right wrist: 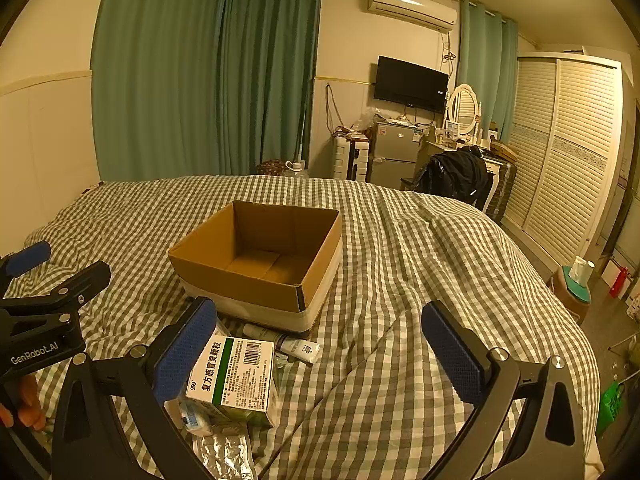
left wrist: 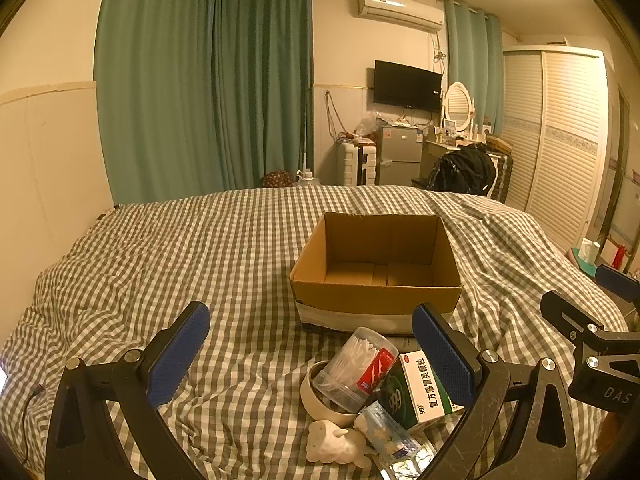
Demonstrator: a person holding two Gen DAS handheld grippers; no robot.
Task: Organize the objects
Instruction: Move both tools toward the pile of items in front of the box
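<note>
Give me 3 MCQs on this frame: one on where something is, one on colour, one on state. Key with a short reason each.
1. Where does the pile of small items lie relative to the cardboard box?
A. inside it
B. on the bedcover just in front of it, nearer the cameras
C. behind it, toward the curtains

2. What colour are the pads of the left tongs?
A. blue
B. red
C. white

3. What state is the box in?
A. taped shut
B. open and packed full
C. open with nothing visible inside

Key: 1 B, the medicine box and cotton swab jar rest on the checked cover before the box's near wall. 2 A, both pads are blue, as on the right tongs. 3 C, both views show a bare cardboard floor.
</note>
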